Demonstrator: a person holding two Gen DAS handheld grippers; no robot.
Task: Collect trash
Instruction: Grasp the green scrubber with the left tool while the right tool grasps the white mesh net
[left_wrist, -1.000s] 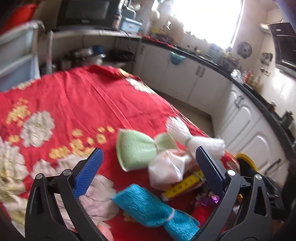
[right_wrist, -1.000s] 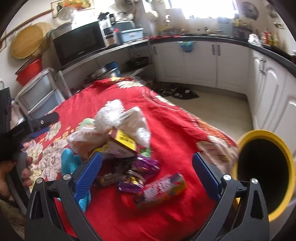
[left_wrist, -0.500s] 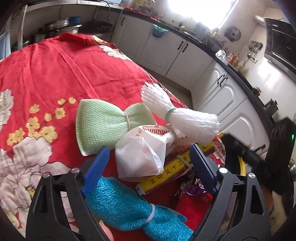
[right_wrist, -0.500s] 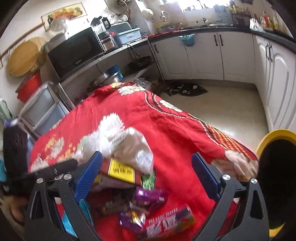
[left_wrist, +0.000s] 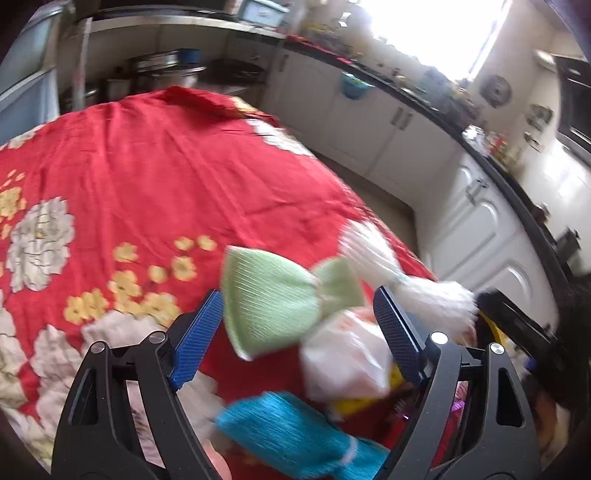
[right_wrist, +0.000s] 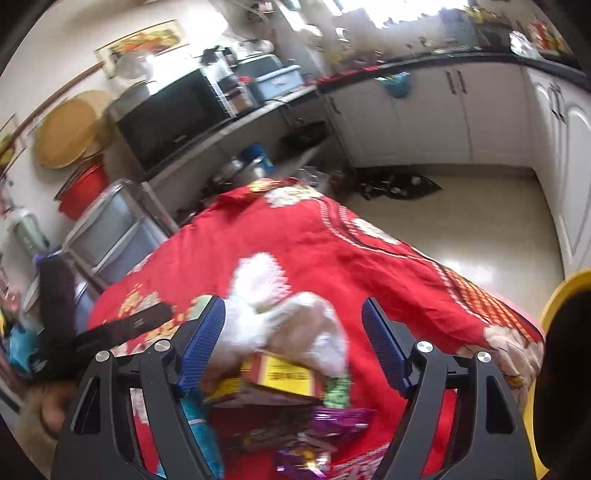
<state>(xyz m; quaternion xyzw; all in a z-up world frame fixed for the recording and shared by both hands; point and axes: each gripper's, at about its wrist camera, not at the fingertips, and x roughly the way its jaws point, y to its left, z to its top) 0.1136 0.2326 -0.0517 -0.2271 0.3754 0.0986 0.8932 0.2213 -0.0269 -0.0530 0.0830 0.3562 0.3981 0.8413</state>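
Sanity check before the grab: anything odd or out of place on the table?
Yes. Wrappers, a yellow box and a white bag lie heaped among tied cloths at the table edge nearest the bin. Nothing looks spilled or broken.

On the red cloth: 3 tied mesh bundles, 1 green, 1 white, 1 blue; 1 white plastic bag; 1 yellow box; approx 2 purple wrappers; 1 yellow-rimmed bin; 2 grippers, left & right

Cloth table cover, crinkly plastic bag
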